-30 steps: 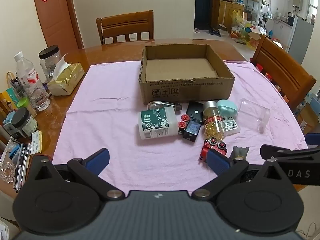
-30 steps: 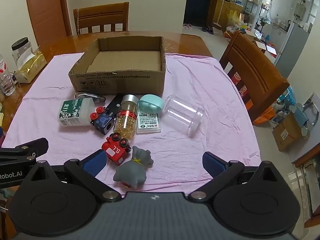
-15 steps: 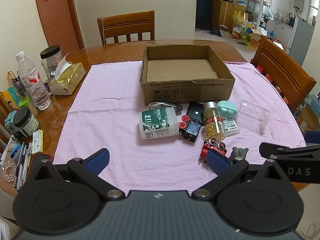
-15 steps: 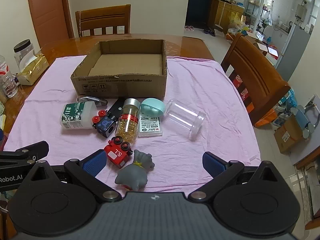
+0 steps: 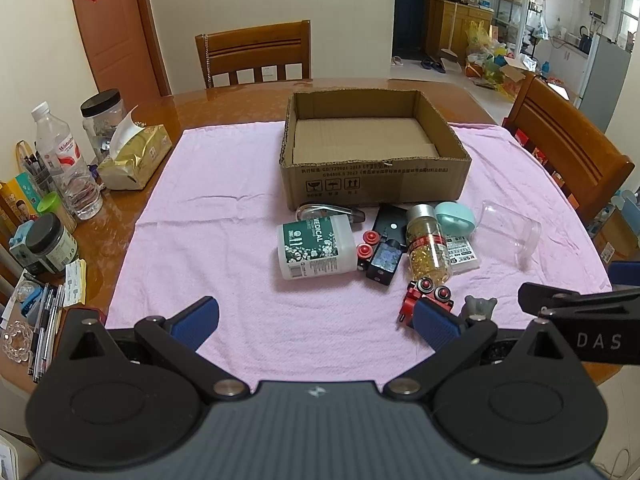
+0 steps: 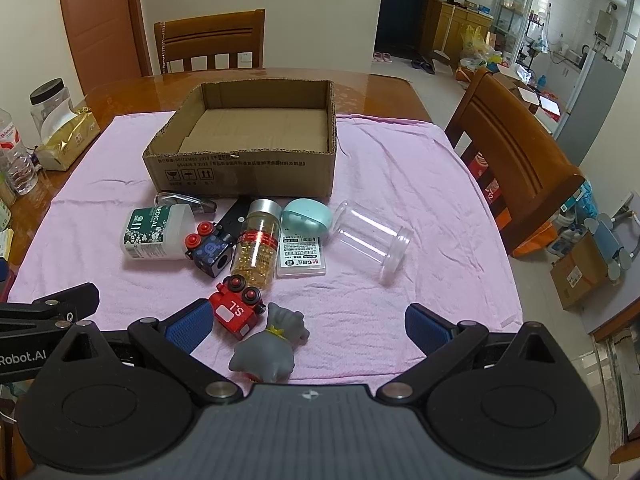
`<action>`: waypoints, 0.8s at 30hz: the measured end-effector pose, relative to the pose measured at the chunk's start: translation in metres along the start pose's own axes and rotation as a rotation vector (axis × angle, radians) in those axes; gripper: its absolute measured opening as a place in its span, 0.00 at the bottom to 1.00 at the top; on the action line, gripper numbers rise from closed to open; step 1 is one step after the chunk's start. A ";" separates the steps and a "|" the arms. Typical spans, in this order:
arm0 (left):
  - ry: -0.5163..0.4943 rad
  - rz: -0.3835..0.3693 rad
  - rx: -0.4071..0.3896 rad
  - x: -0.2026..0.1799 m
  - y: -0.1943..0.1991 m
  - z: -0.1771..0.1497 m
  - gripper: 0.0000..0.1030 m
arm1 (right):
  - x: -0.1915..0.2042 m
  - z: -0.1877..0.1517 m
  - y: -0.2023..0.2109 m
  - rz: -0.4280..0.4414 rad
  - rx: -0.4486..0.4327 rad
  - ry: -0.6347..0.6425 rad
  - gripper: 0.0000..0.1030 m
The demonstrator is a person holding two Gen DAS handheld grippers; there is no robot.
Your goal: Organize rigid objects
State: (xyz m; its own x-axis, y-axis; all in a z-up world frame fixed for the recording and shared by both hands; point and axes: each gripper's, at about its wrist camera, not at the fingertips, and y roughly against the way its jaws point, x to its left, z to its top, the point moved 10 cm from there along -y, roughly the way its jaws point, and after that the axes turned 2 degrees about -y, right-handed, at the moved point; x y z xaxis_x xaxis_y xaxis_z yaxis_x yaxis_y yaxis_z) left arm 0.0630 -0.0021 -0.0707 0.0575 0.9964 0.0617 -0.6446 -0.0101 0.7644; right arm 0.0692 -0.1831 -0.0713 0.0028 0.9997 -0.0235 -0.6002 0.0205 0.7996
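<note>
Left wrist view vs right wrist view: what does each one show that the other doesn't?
Only the left wrist view: the pens and the dark-lidded jar at the table's left edge. Only the right wrist view: the floor at the right with a small carton, plus the whole grey toy. Both: the cardboard box, holding nothing, the MEDICAL bottle, the red train and the clear jar.

I drew both of my grippers a little back and up from the cardboard box [image 6: 244, 168], so it sat lower in both wrist views than before. In my right view the red toy train [image 6: 236, 307] and grey elephant figure [image 6: 269, 344] slid nearer my left finger pad [image 6: 188, 326]. Nothing on the pink cloth [image 5: 224, 248] itself shifted.
</note>
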 end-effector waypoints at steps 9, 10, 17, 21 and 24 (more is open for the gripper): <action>0.004 -0.001 0.001 0.000 -0.001 0.003 0.99 | 0.000 0.004 0.000 0.002 -0.006 0.004 1.00; 0.005 -0.001 0.002 0.000 -0.001 0.003 0.99 | 0.000 0.004 0.000 0.002 -0.007 0.003 1.00; 0.004 -0.002 0.003 0.000 -0.002 0.005 0.99 | 0.000 0.005 0.000 0.003 -0.007 0.002 1.00; 0.007 -0.005 0.005 -0.001 -0.002 0.006 0.99 | 0.000 0.006 -0.001 0.002 -0.008 0.002 1.00; 0.007 -0.007 0.006 -0.001 -0.003 0.008 0.99 | 0.000 0.006 -0.001 0.002 -0.008 0.002 1.00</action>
State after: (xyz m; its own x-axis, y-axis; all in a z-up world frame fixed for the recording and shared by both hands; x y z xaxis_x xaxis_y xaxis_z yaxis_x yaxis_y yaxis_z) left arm 0.0710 -0.0037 -0.0680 0.0573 0.9970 0.0518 -0.6398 -0.0031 0.7685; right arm 0.0744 -0.1833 -0.0680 -0.0002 0.9997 -0.0227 -0.6065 0.0179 0.7949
